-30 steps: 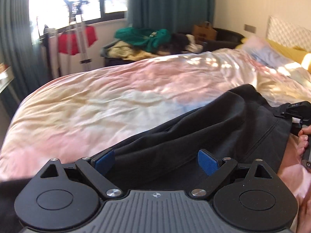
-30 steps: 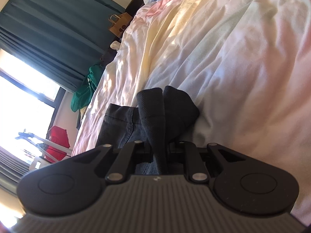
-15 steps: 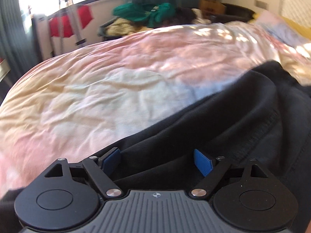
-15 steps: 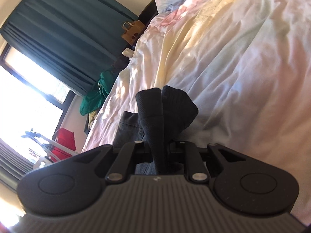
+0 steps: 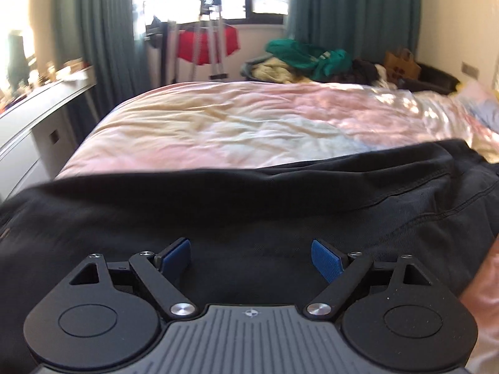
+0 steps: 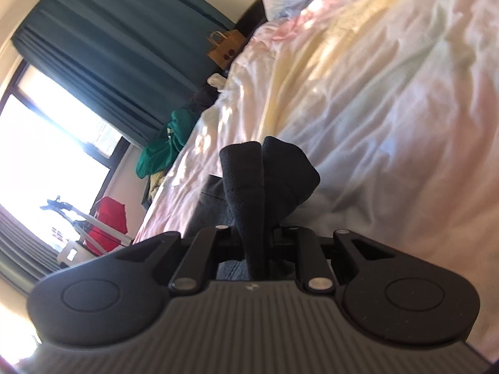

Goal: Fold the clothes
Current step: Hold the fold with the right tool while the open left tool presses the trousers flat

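A black garment (image 5: pixel 249 202) lies stretched across the near side of the pastel bed cover (image 5: pixel 234 124), its stitched hem running off to the right. My left gripper (image 5: pixel 249 251) hovers low over the cloth. Its jaws are opening, the blue pads (image 5: pixel 174 254) stand wide apart, and the fabric lies under and between them without being pinched. In the right wrist view my right gripper (image 6: pixel 253 233) is shut on a bunched fold of the black garment (image 6: pixel 271 174), which sticks up past the fingers above the bed cover (image 6: pixel 389 109).
A white dresser (image 5: pixel 28 118) runs along the left of the bed. Beyond the far side stand a drying rack with a red garment (image 5: pixel 205 43), a heap of green and yellow clothes (image 5: pixel 305 59) and a paper bag (image 5: pixel 400 62). Pillows (image 5: pixel 480 106) lie at the right.
The left gripper has swept left along the black garment and turned, so the dresser and window now show. The right gripper keeps its hold and has barely moved.
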A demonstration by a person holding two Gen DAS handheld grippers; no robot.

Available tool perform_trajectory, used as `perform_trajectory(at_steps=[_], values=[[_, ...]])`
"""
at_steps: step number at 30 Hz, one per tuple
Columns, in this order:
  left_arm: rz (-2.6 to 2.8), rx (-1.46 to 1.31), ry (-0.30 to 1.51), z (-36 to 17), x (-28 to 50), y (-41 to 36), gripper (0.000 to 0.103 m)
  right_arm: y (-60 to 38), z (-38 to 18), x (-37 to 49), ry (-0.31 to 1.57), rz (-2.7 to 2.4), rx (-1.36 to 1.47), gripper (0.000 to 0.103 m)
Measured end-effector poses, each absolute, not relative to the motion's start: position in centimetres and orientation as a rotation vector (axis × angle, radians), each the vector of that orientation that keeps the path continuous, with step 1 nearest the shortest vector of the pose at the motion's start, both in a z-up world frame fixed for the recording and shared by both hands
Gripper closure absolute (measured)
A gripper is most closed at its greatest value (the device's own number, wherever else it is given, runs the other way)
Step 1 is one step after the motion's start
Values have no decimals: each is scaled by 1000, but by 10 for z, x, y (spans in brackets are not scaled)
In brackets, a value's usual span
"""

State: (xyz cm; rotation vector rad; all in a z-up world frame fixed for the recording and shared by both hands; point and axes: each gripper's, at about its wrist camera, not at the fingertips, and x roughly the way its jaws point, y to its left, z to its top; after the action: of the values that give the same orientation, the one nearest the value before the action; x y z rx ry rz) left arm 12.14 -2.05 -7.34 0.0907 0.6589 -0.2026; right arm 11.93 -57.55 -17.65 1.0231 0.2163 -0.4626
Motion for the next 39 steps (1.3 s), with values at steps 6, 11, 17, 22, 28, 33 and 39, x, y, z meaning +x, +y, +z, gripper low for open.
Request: perform_trajectory(at_steps=[6, 11, 17, 22, 28, 33, 39], values=[[-135, 77, 658, -82, 105, -8, 13, -574, -176, 120, 252, -481, 1018, 86], [-101, 134, 662, -93, 104, -21, 10, -583, -188, 118, 300, -478, 1105, 76], [-107, 112, 667, -94, 104, -19, 9, -580, -192, 130, 303, -332, 1126, 32], [-95, 57, 623, -86, 99, -16, 10, -577, -195, 138, 295, -325, 1097, 39], [-8, 38, 592, -78, 101, -10, 11, -581, -194, 135, 314, -376, 1045, 88], [24, 63, 597, -72, 97, -5, 11, -558, -159, 135, 252, -414, 874, 89], [37, 114, 680, -87, 113, -10, 9, -548, -144, 137, 258, -429, 753, 89]])
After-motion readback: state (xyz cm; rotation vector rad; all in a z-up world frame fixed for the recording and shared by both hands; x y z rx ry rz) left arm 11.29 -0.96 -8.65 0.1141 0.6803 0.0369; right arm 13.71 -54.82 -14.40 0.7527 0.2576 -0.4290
